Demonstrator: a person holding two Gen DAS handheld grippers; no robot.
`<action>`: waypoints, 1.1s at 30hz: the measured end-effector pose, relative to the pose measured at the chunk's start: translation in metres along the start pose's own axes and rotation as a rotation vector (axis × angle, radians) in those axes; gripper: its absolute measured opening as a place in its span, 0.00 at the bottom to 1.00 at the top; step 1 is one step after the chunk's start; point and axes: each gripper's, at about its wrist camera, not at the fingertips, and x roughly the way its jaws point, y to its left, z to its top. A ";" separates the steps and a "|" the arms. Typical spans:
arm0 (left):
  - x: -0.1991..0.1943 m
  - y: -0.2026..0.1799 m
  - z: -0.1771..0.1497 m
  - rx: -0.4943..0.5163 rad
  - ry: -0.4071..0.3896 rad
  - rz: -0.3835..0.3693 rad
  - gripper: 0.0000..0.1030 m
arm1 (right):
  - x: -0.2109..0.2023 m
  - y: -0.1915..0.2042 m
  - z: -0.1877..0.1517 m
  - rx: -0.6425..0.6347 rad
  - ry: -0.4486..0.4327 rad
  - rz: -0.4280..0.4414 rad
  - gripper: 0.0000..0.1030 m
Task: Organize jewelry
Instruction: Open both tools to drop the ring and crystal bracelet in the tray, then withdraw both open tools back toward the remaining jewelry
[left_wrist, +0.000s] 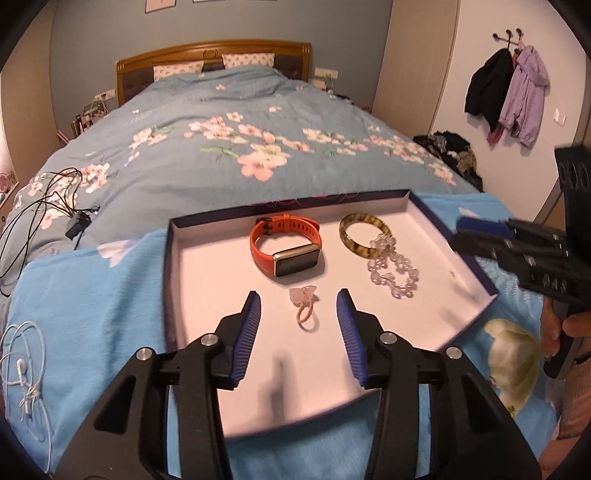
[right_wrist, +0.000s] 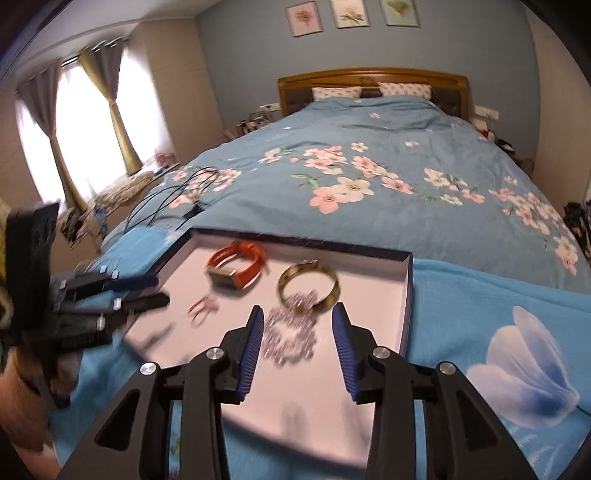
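Observation:
A shallow tray (left_wrist: 173, 266) with a white floor and dark blue rim lies on a blue cloth on the bed. In it sit an orange watch (left_wrist: 284, 245), a tortoiseshell bangle (left_wrist: 354, 240), a clear bead bracelet (left_wrist: 395, 273) and a small pink ring (left_wrist: 304, 308). My left gripper (left_wrist: 299, 293) hangs open over the tray's near part, and the ring lies between its fingers untouched. My right gripper (right_wrist: 298, 308) is open too, with the bead bracelet (right_wrist: 291, 336) lying on the tray floor between its blue pads. The bangle (right_wrist: 308, 286) and watch (right_wrist: 238, 264) sit just beyond.
Black cables with a charger (left_wrist: 75, 225) lie on the flowered quilt to the left. White earphones (left_wrist: 26, 369) rest on the blue cloth (left_wrist: 92, 314) at the near left. Coats (left_wrist: 509, 96) hang on the right wall above a clothes pile (left_wrist: 450, 151).

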 end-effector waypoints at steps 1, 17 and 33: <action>-0.007 0.000 -0.003 0.001 -0.008 -0.009 0.44 | -0.007 0.003 -0.006 -0.019 0.002 0.007 0.36; -0.069 -0.029 -0.081 0.032 0.002 -0.093 0.61 | -0.048 0.028 -0.094 -0.048 0.093 0.056 0.36; -0.062 -0.051 -0.120 0.071 0.090 -0.123 0.68 | -0.023 0.055 -0.105 -0.124 0.180 0.048 0.36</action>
